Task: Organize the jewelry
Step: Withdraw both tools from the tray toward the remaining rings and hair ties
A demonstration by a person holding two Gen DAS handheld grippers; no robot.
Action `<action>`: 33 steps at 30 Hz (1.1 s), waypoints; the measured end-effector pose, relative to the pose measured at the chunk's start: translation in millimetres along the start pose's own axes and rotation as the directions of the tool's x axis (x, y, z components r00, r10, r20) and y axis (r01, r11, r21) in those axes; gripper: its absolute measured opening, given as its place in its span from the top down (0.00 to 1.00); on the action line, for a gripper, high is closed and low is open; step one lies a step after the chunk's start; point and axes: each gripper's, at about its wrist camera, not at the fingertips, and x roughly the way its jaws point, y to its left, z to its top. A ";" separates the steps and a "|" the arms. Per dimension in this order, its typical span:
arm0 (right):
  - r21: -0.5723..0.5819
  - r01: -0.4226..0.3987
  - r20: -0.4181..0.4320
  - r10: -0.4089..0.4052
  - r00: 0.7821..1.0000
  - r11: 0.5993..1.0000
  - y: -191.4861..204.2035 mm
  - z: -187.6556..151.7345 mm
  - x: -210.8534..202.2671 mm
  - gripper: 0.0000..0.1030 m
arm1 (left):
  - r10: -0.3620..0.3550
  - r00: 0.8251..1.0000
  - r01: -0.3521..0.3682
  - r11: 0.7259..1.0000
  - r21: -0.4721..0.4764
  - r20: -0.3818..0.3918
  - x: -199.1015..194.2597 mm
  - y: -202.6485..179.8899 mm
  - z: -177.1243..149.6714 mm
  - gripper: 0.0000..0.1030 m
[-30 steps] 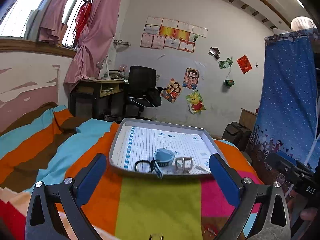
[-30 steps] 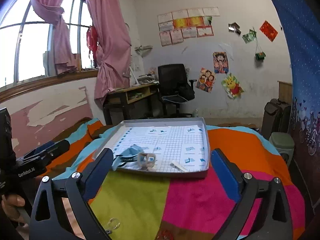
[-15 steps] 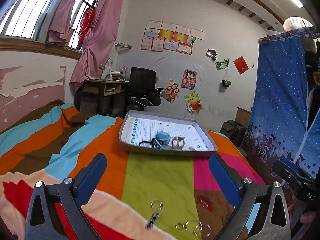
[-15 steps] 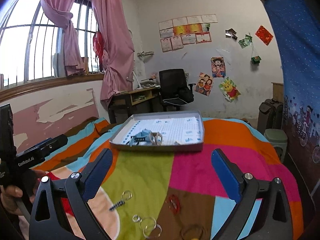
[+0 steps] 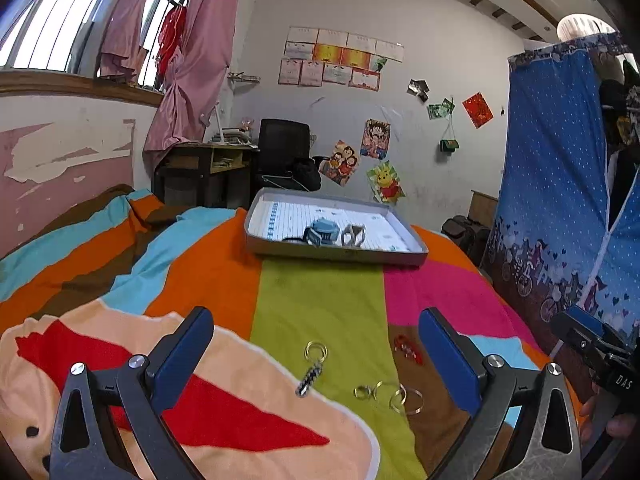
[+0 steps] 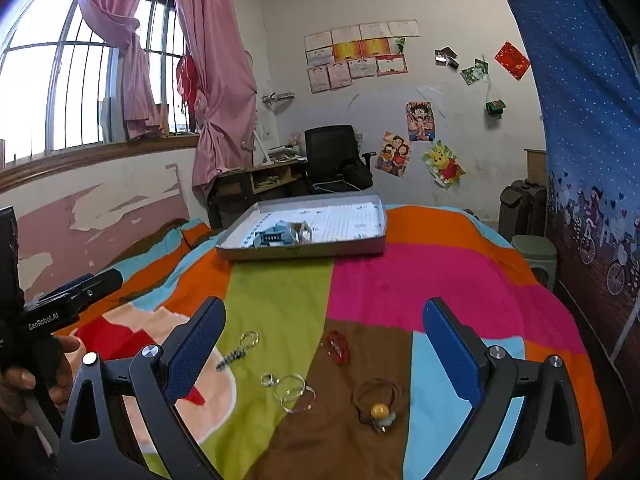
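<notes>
Loose jewelry lies on the striped bedspread: a braided charm on a ring point(image 5: 311, 368) point(image 6: 239, 350), a cluster of silver rings point(image 5: 390, 395) point(image 6: 291, 392), a red piece point(image 5: 408, 349) point(image 6: 338, 346), and a dark cord bracelet with a yellow bead point(image 6: 378, 404). Farther back sits a grey tray point(image 5: 336, 255) point(image 6: 304, 254) that holds a blue clip point(image 5: 322, 234) and a silver frame-like piece point(image 5: 353, 235). My left gripper point(image 5: 316, 356) is open above the charm. My right gripper point(image 6: 324, 346) is open over the rings and red piece. Neither holds anything.
A blue patterned curtain point(image 5: 568, 200) hangs at the right of the bed. A desk point(image 5: 204, 172) and black chair point(image 5: 286, 152) stand behind the tray. A person's hand point(image 6: 24, 376) holds the left gripper's handle. A green stool point(image 6: 534, 250) stands by the bed.
Both grippers have pulled back from the tray toward the near end of the bed. The loose rings, charm, red piece and bracelet have come into view beneath them. Both stay open.
</notes>
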 end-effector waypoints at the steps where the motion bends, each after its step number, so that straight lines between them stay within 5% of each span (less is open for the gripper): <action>1: 0.000 0.003 -0.004 -0.003 1.000 1.000 0.1 -3.0 -1.4 0.06 | 0.001 1.000 -0.001 1.000 0.000 -0.005 -1.4 -0.4 -5.5 0.00; 17: -0.014 0.052 -0.123 -0.053 0.991 0.999 -6.7 -59.8 -1.1 0.06 | -0.009 0.993 0.014 0.999 0.041 -0.114 3.9 -9.5 -58.0 0.00; 33: 0.009 0.078 -0.205 -0.074 0.976 0.997 -12.3 -80.1 26.0 0.06 | -0.006 0.984 0.017 0.998 0.061 -0.180 30.2 -10.3 -67.7 0.00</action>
